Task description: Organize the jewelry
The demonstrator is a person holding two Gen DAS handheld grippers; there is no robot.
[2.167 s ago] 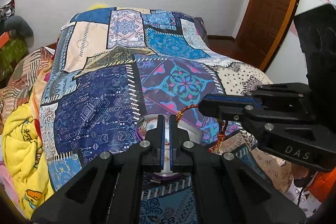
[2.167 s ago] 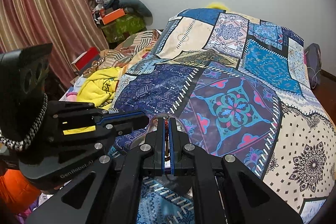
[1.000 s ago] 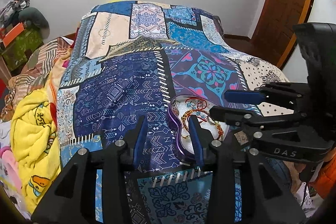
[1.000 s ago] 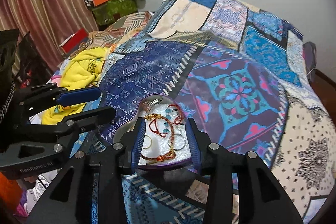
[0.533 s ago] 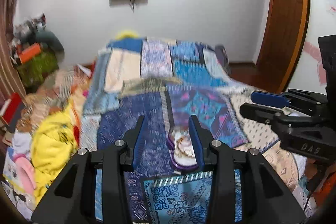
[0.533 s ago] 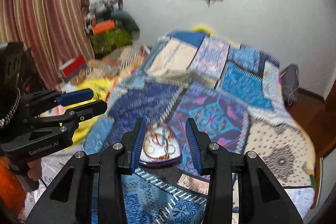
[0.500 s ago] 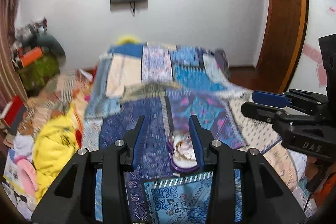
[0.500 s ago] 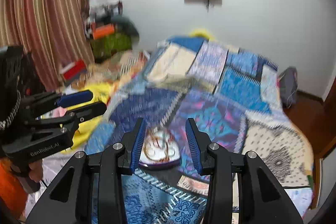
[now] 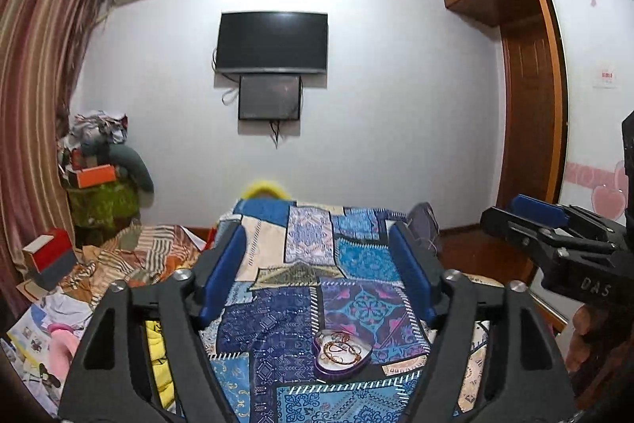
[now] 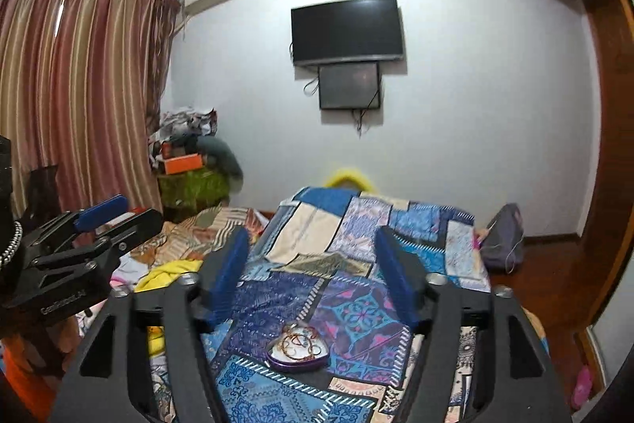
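A purple heart-shaped tray (image 9: 343, 351) holding several bracelets and rings lies on the patchwork bedspread (image 9: 356, 264) near the bed's foot. It also shows in the right wrist view (image 10: 298, 349). My left gripper (image 9: 317, 260) is open and empty, well back from and above the tray. My right gripper (image 10: 313, 264) is open and empty too, likewise far from the tray. Each gripper shows at the edge of the other's view, the right one (image 9: 554, 232) and the left one (image 10: 95, 224).
A yellow blanket (image 10: 170, 272) and striped cloth lie on the bed's left side. A cluttered pile with an orange box (image 9: 95, 175) stands at the far left. A TV (image 9: 271, 40) hangs on the wall. A wooden door (image 9: 527, 129) is at the right.
Both grippers opened from shut over the tray, then pulled far back and up from the bed. The tray with the jewelry stays on the bedspread.
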